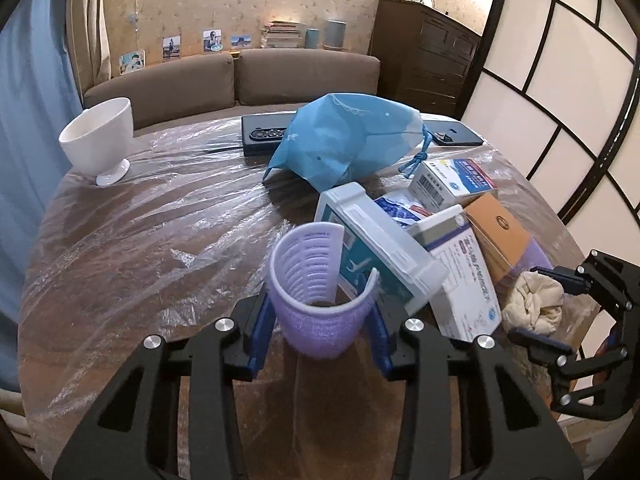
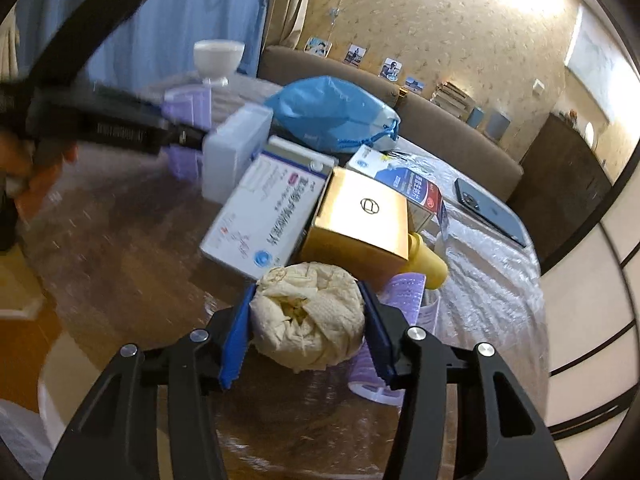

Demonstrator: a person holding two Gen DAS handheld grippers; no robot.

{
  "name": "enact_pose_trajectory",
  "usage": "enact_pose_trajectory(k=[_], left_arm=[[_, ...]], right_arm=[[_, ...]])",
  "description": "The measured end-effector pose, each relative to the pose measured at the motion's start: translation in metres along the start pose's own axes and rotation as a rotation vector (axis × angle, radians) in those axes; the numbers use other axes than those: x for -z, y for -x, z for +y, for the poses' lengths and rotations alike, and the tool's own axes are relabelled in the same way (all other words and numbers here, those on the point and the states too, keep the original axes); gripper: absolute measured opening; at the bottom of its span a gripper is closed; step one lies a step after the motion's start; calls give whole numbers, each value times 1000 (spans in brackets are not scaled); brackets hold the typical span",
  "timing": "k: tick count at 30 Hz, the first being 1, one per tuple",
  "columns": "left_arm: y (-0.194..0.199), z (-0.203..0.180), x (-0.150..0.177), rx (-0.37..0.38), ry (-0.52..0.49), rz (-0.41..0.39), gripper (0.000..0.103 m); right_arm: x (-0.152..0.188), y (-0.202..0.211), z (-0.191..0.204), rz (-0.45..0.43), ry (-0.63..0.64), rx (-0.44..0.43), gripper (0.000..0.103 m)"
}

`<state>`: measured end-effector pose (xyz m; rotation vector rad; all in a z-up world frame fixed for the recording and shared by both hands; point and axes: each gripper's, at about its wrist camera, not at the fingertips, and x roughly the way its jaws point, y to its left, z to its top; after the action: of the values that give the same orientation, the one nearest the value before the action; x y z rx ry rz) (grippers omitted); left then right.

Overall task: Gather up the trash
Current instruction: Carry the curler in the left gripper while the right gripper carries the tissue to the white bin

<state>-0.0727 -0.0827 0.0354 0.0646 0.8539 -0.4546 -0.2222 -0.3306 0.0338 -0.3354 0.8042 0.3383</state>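
Grippers both clamped: my left gripper (image 1: 322,320) pinches torn lilac ribbed plastic cup (image 1: 316,300), my right gripper (image 2: 306,328) squeezes crumpled cream paper wad (image 2: 310,316), near tabletop's edge.

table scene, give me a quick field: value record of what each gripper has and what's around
left gripper: shut on purple cup
right gripper: shut on crumpled paper wad
pile: medicine boxes, gold box, clear plastic case
behind pile: blue drawstring bag
far left: white footed bowl
surface: table under plastic film
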Motion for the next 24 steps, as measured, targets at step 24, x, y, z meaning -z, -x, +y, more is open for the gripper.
enact_pose_trajectory(k=[24], left_arm=[[71,-50,52,-102,-33,86,42]], right_arm=[[16,55,4,22,-179,-148,50]])
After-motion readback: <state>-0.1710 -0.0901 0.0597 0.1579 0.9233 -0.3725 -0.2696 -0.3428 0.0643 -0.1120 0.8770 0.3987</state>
